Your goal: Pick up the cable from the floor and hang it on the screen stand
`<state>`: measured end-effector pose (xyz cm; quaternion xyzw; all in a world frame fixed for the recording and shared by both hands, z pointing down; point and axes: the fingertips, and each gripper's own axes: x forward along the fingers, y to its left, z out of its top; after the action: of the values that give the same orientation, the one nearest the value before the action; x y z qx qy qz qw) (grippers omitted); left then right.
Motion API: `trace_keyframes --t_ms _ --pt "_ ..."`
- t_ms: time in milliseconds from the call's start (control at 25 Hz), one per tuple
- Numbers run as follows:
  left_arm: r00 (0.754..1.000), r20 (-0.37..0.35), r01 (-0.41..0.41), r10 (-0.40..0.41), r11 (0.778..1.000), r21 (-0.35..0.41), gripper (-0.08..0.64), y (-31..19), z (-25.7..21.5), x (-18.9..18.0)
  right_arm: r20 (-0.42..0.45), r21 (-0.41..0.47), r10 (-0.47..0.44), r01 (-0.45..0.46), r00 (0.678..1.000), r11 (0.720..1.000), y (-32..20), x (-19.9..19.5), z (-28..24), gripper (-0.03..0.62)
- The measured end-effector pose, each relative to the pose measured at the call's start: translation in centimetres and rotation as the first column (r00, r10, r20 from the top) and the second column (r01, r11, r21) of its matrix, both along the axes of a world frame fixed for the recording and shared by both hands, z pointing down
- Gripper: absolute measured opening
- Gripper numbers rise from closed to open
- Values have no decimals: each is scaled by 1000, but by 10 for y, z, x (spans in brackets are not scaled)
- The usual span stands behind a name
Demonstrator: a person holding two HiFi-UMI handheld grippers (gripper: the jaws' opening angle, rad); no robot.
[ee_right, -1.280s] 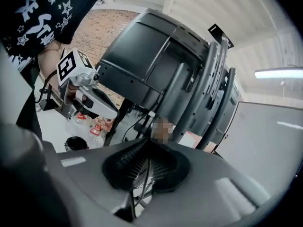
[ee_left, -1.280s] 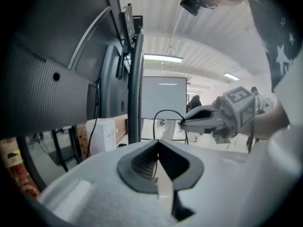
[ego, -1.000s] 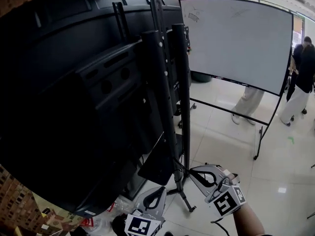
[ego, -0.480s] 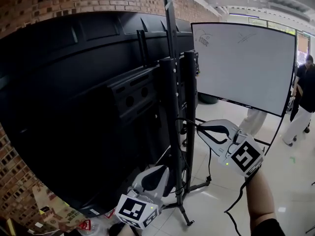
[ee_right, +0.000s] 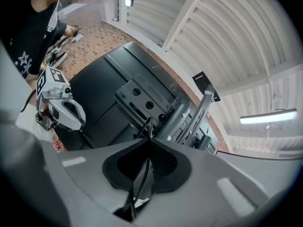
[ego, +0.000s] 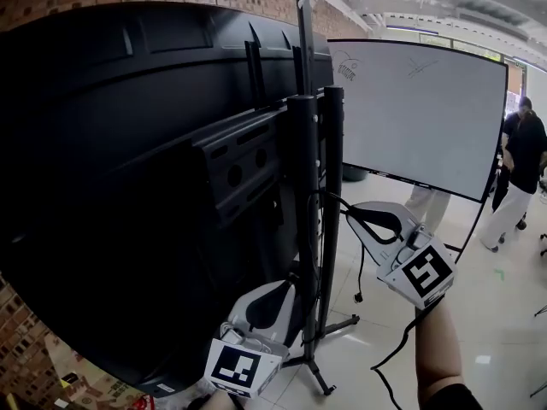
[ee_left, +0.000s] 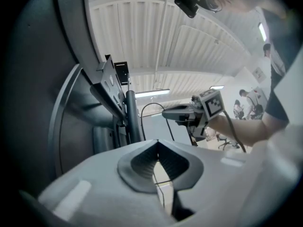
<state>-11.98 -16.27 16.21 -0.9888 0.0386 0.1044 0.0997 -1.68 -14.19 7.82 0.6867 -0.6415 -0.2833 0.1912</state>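
Jaws of your right gripper clenched the cable, which looped toward the screen stand; your left gripper was closed.

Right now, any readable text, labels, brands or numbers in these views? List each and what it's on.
No text can be read in any view.
Whiteboard: faint scribbles near its top edge, not legible.
Marker cubes: black-and-white square patterns, no letters or digits.
White sticker at the lower edge of the screen: too small to read.
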Motion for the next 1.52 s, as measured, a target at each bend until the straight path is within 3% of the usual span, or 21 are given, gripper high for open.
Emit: trace_keyframes --t_ms 200,360,560,720,920,1000,1160,1280,1360,1520 --pt "1000 -20 -21 20 999 -33 5 -14 -3 10 73 21 13 -15 997 1000 -3 18 8 15" --pt "1000 -19 -2 2 1000 -18 5 -27 1 24 70 15 -42 41 997 999 -17 34 9 15" --pt "992 -39 119 -119 993 -5 5 -40 -5 43 65 51 -174 171 983 984 -33 57 7 15" --pt "965 -67 256 -255 966 14 5 -42 -16 77 45 73 -318 314 947 947 -36 82 -4 15" --pt "942 -61 330 -330 944 -10 5 -24 -24 137 9 41 -446 445 895 895 -44 124 -17 15" --pt "921 -56 386 -385 923 -4 5 -21 -27 154 16 31 -488 487 873 873 -50 140 -21 15" --pt "862 -87 502 -500 865 0 5 -20 -44 174 60 48 -599 597 798 801 -59 156 -25 15" --pt "829 -114 553 -547 833 27 5 -13 -55 187 70 49 -629 627 774 777 -62 170 -26 15" --pt "820 -132 567 -558 823 41 5 -8 -64 196 75 55 -645 643 760 764 -62 177 -31 15" --pt "824 -119 562 -554 826 42 5 -14 -70 214 51 34 -667 666 744 745 -66 180 -46 15"
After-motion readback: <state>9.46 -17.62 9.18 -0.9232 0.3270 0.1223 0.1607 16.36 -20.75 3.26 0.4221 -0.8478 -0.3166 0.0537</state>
